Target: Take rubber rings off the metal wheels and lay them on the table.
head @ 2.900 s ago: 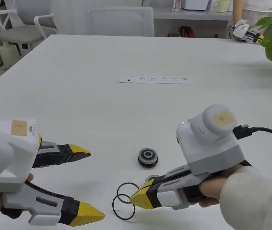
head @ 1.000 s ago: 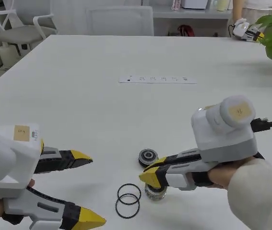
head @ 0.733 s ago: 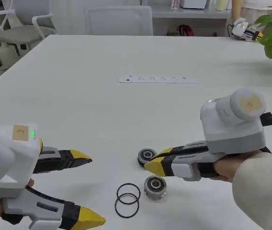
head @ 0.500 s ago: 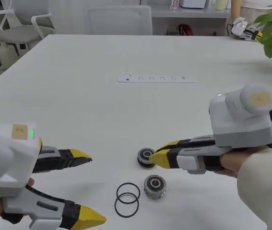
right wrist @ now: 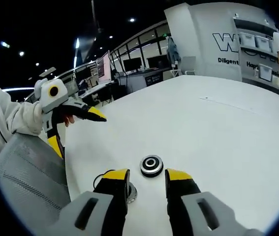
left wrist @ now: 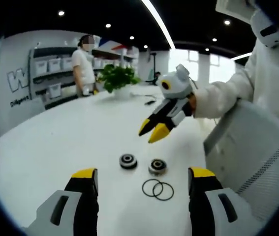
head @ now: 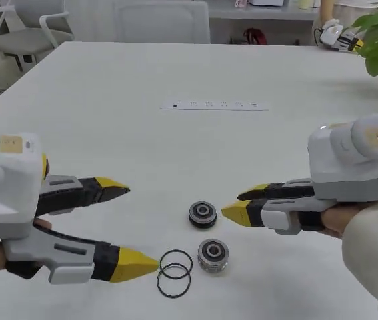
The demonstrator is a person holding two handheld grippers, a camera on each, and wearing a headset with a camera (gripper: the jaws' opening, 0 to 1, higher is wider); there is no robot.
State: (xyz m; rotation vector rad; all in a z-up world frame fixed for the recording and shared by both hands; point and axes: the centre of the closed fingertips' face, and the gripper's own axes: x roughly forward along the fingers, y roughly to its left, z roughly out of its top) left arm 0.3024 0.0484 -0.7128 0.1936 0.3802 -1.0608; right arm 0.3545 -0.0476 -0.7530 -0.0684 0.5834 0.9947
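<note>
1. White desk (head: 109,120): dark wheel (head: 203,213) looks ringed; bare wheel (head: 213,254) and two loose rings (head: 174,272) lie near it.
2. Right gripper (head: 232,203) narrowly parted, empty, near dark wheel; left gripper (head: 142,228) spread wide, empty.
3. Risk: nudged unpinned, dark wheel skids away.

two metal wheels (head: 203,213), two rubber rings (head: 175,272), one power strip (head: 213,105)

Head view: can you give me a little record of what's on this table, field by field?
far wheel: dark-rimmed, lying flat
near wheel: bare silver, lying flat
rubber rings: two, overlapping, beside near wheel
left gripper: wide open, empty
right gripper: slightly open, empty, beside far wheel
power strip: farther back on table
</note>
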